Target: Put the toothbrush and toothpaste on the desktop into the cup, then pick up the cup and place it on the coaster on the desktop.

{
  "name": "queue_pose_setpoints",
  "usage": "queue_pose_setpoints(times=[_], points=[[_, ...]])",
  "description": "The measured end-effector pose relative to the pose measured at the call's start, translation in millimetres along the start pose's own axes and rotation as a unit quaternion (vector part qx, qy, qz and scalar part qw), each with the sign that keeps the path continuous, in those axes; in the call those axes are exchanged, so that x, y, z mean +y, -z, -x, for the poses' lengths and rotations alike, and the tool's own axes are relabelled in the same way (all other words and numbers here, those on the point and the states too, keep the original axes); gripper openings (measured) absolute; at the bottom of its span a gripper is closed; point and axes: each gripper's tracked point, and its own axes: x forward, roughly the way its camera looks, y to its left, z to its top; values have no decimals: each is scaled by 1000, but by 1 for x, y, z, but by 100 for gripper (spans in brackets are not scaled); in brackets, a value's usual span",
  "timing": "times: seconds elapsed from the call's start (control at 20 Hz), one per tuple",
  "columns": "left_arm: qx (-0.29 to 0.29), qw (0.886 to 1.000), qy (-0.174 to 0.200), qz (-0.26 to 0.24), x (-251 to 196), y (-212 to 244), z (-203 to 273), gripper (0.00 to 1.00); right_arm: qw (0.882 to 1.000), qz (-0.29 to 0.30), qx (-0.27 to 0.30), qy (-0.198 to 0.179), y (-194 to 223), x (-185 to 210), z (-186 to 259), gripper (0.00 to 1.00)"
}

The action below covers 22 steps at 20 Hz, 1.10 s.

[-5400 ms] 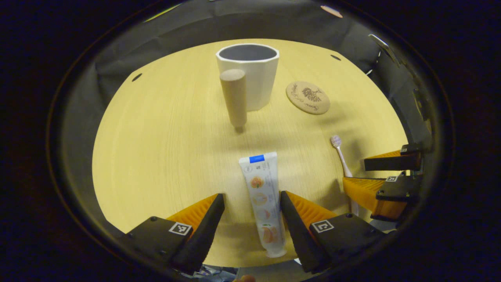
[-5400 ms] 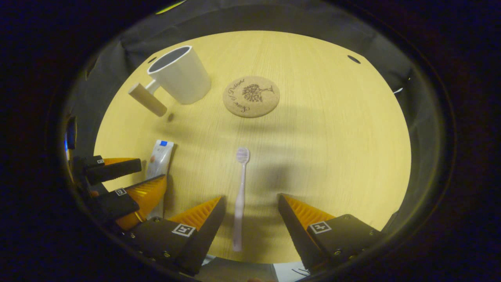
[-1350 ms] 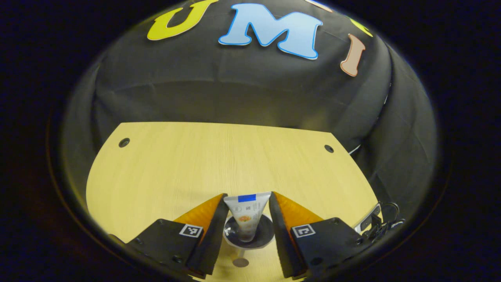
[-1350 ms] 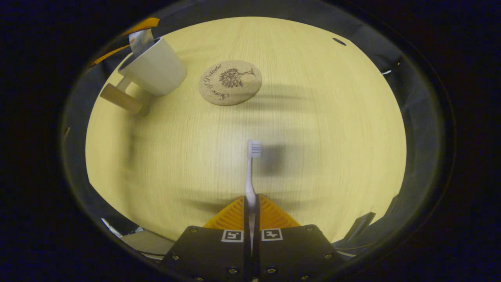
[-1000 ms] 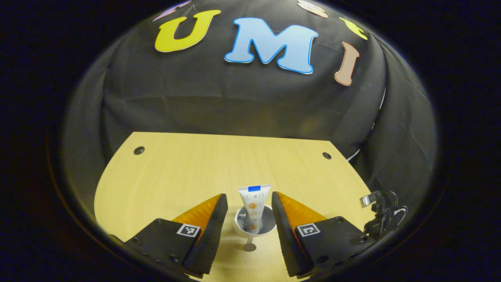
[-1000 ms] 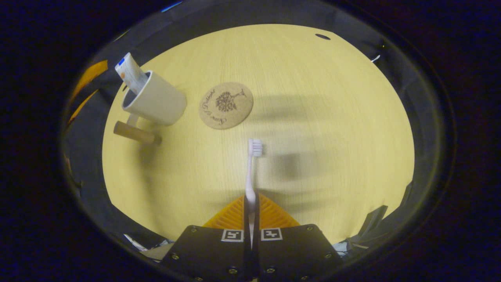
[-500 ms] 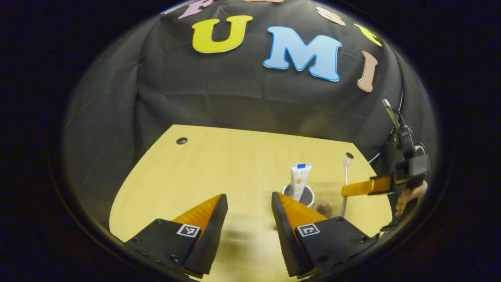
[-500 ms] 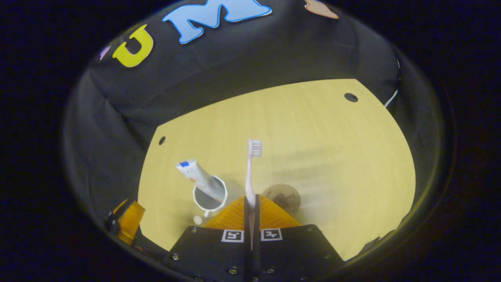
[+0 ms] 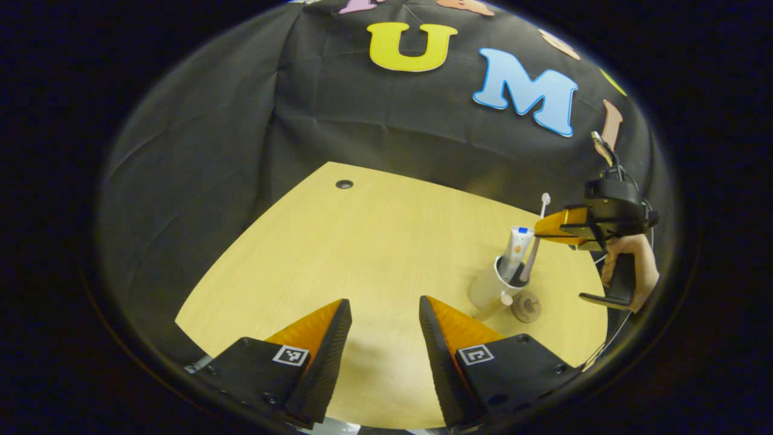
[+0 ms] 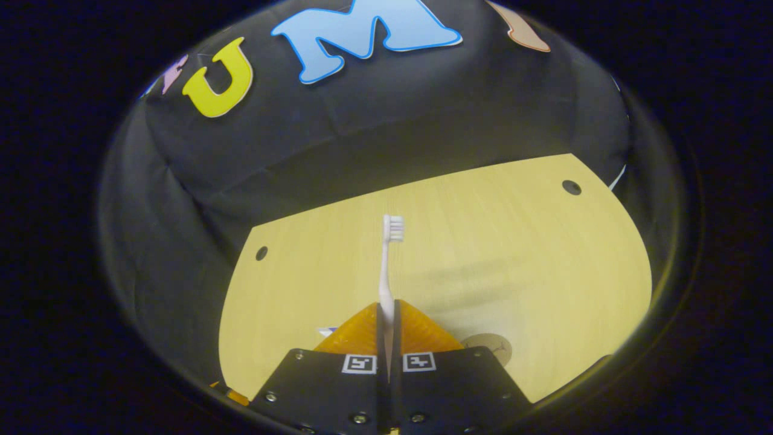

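Note:
In the left gripper view a white cup (image 9: 486,290) with a wooden handle stands on the table at the right. The toothpaste (image 9: 518,249) stands upright inside it. My right gripper (image 9: 552,226) is above the cup's rim, shut on the toothbrush (image 9: 531,260), whose lower end dips into the cup, head up. The round cork coaster (image 9: 526,306) lies just right of the cup. My left gripper (image 9: 384,304) stands open with nothing between its fingers, well left of the cup. In the right gripper view my right gripper (image 10: 386,309) pinches the toothbrush (image 10: 386,266), and the coaster (image 10: 486,348) peeks out beside its fingers.
The light wooden table (image 9: 362,241) has small dark holes (image 9: 344,183) near its far corners. A hand (image 9: 628,266) holds the right gripper at the table's right side. Black cloth walls in the table's far side and both its flanks.
My left gripper let go of the toothpaste in the cup and drew back to the left. My right gripper carried the toothbrush over the cup and lowered its end inside.

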Motion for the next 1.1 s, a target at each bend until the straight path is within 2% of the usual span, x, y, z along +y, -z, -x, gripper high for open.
queue_pose_setpoints(times=[0.3, 0.5, 0.65, 0.7, 0.8, 0.95, 1.0, 1.1], points=[[12, 1000, 7, -15, -10, 4, -2, 72, 998, 36, -49, 3, 16, 3, -8, 2], [19, 999, 20, -28, -28, 4, -12, 72, 995, 66, -75, 9, 32, 5, 4, 4], [28, 997, 51, -50, -55, 6, -17, 72, 994, 85, -64, -5, 58, 5, 15, 10], [33, 996, 61, -60, -64, 7, -21, 72, 995, 83, -55, -8, 68, 2, 21, 16], [41, 993, 76, -75, -77, 9, -29, 72, 995, 80, -55, -7, 74, -6, 28, 17], [57, 985, 120, -110, -113, 19, -37, 72, 995, 79, -64, 9, 73, -27, 47, 17], [60, 983, 128, -120, -120, 19, -38, 75, 995, 77, -67, 14, 73, -34, 51, 17], [65, 977, 145, -139, -137, 19, -44, 75, 995, 67, -71, 25, 73, -47, 59, 17]])
